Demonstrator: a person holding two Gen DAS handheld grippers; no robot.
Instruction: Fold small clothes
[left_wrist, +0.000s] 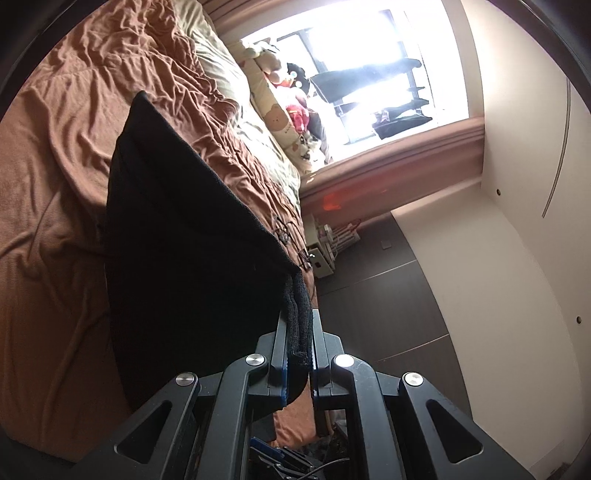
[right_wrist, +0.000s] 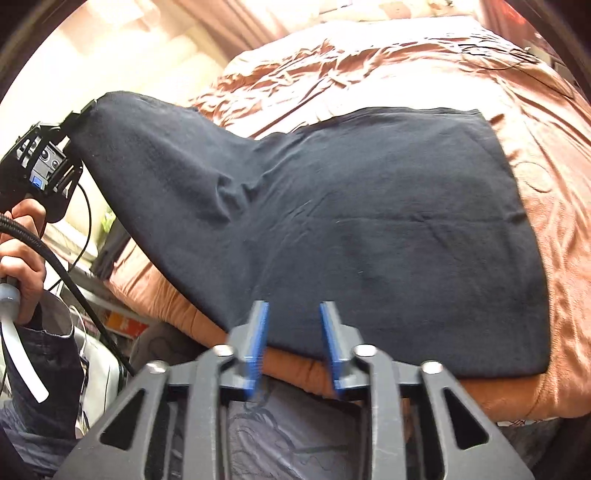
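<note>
A black garment lies spread on the brown bedspread. My left gripper is shut on one corner of the black garment and holds it lifted off the bed. That gripper shows in the right wrist view at the far left, with the cloth stretched up to it. My right gripper is open and empty, its blue pads just above the garment's near edge.
The bed has a wrinkled brown cover, with pillows and soft toys by a bright window. A bedside unit and dark wardrobe stand beyond the bed. The person's hand and cables are at the left.
</note>
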